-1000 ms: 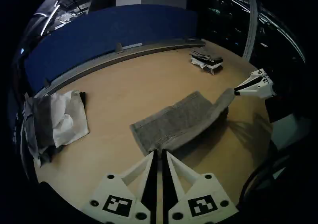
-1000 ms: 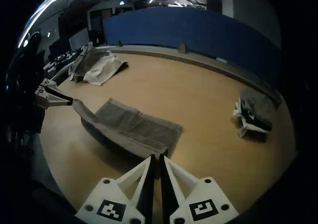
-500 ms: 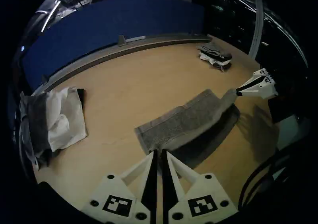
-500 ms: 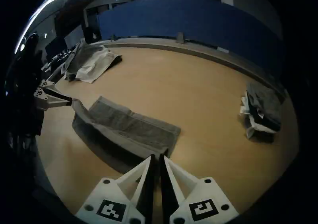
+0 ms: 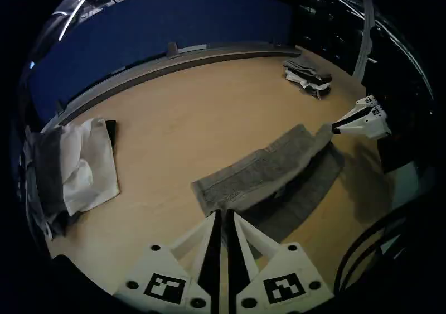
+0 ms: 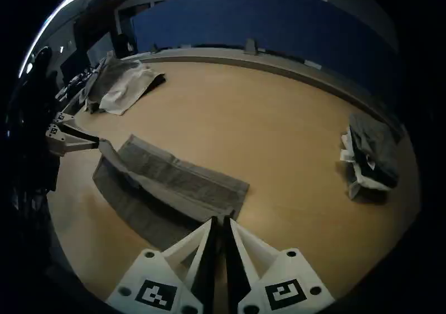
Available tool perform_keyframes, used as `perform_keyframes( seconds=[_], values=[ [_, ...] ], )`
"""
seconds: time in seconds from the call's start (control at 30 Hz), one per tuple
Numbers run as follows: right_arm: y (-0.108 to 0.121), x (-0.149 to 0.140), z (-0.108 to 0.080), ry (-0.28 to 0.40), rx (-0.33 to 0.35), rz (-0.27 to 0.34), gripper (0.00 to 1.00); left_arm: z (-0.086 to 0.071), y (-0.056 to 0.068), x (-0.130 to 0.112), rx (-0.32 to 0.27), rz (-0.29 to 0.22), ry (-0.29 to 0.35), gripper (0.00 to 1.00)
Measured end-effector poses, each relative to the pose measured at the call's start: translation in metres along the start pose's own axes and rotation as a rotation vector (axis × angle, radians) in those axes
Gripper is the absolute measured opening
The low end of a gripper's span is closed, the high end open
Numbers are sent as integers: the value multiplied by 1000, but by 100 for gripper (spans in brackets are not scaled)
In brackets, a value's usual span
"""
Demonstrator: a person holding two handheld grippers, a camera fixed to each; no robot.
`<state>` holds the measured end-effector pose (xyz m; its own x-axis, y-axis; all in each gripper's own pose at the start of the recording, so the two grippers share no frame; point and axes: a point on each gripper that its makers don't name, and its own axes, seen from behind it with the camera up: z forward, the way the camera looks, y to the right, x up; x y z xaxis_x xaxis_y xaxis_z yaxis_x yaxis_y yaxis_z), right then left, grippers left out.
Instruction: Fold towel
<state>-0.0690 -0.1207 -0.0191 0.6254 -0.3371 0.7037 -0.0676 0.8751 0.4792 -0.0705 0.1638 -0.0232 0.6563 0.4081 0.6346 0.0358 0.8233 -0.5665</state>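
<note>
Grey terry towel (image 5: pixel 267 166) lies stretched on the light wooden table (image 5: pixel 184 107), well out from the long blue partition (image 5: pixel 156 29), and we've got its edge farthest from the partition raised above the layer beneath. Our left gripper (image 5: pixel 223 216) is clenched on one corner of that edge, our right gripper (image 6: pixel 219 220) clenched on the other. Closer to the partition sit a rumpled white-and-grey cloth heap (image 5: pixel 78 163) and a folded dark cloth stack (image 5: pixel 309 77).
</note>
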Motion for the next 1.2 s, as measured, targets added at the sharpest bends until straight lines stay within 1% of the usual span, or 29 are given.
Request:
perform_keyframes(
  seconds=[0.17, 0.33, 0.5, 0.53, 0.6, 0.67, 0.7, 0.8, 0.83, 1.0, 1.07, 1.2],
  values=[
    [3, -3, 10, -2, -12, 7, 9, 11, -3, -1, 9, -6, -9, 7],
    [5, -4, 16, -3, -20, 14, 9, 18, -8, 0, 20, -31, -7, 8],
    [7, -2, 23, 2, -28, 24, 13, 25, -13, -2, 38, -38, -14, 9],
    [7, -1, 24, 1, -28, 25, 15, 27, -13, -3, 41, -35, -16, 10],
    [8, 0, 26, 0, -29, 28, 25, 30, -15, -4, 49, -29, -21, 11],
    [9, 1, 28, -2, -34, 29, 39, 32, -16, -5, 54, -22, -25, 12],
    [10, 1, 29, -2, -38, 29, 42, 33, -16, -5, 56, -20, -26, 13],
    [15, 4, 31, 2, -60, 22, 49, 35, -18, -5, 61, -21, -27, 20],
    [17, 4, 31, 3, -67, 20, 50, 36, -19, -5, 61, -24, -27, 22],
    [23, 6, 34, 5, -90, 16, 56, 38, -23, -3, 66, -39, -22, 49],
    [24, 6, 34, 9, -93, 19, 61, 37, -24, -1, 67, -44, -19, 59],
    [24, 9, 32, 19, -92, 27, 85, 34, -23, 2, 59, -51, -11, 81]
  ],
)
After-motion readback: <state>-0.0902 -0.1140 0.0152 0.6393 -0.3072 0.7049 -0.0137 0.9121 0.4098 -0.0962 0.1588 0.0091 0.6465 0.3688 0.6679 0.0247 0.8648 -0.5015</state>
